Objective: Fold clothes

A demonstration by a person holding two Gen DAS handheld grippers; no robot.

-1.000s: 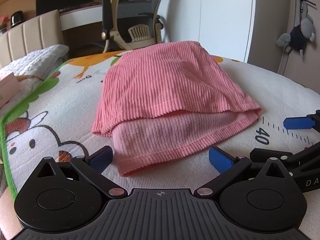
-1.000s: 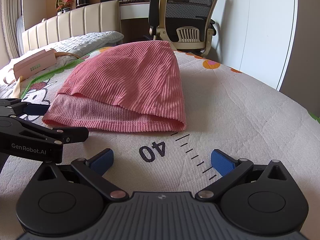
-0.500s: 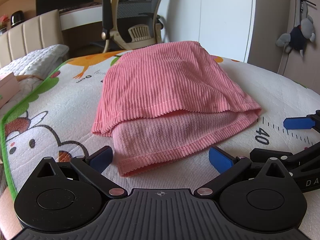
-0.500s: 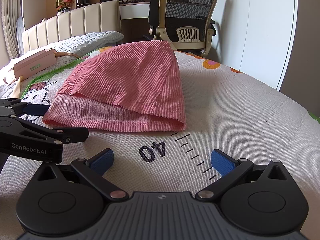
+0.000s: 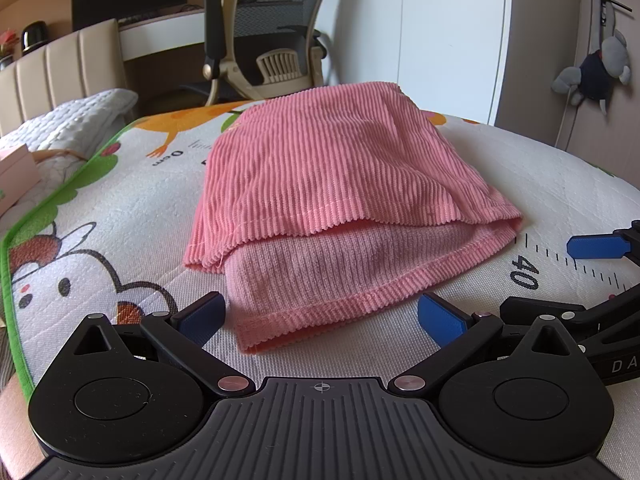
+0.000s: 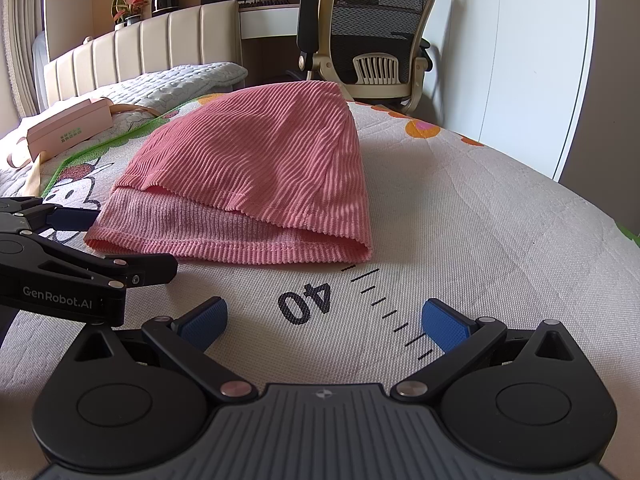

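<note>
I see the folded pink ribbed corduroy garment point(image 5: 320, 208) lying flat on the white quilted mat printed with cartoon animals and a black ruler scale point(image 5: 120, 216). I take the printed "40" mark point(image 6: 306, 300) as my landmark. The garment sits just beyond that mark and to its left, its near right corner almost touching the first tick lines beside the number. It is doubled over: the darker upper layer stops short, so a paler strip of the lower layer shows along the near edge.

My left gripper point(image 5: 320, 318) rests low over the mat, left of the "40", with its blue-padded fingers point(image 5: 442, 320) spread wide. The near hem of the garment reaches into the gap between them, but neither pad touches the cloth and nothing is held. In the right wrist view this same gripper point(image 6: 80, 240) shows at the left edge, just beside the garment's near left corner.

My right gripper point(image 6: 322, 320) sits directly on the near side of the "40", also wide apart and holding nothing; the number and its tick marks lie between its blue pads point(image 6: 444, 326). The garment is a little ahead of it and to the left, clear of both fingers.

Far beyond the "40", past the mat, stands a beige mesh-backed office chair point(image 6: 372, 40), and a pink cardboard box point(image 6: 68, 128) lies off to the left.
</note>
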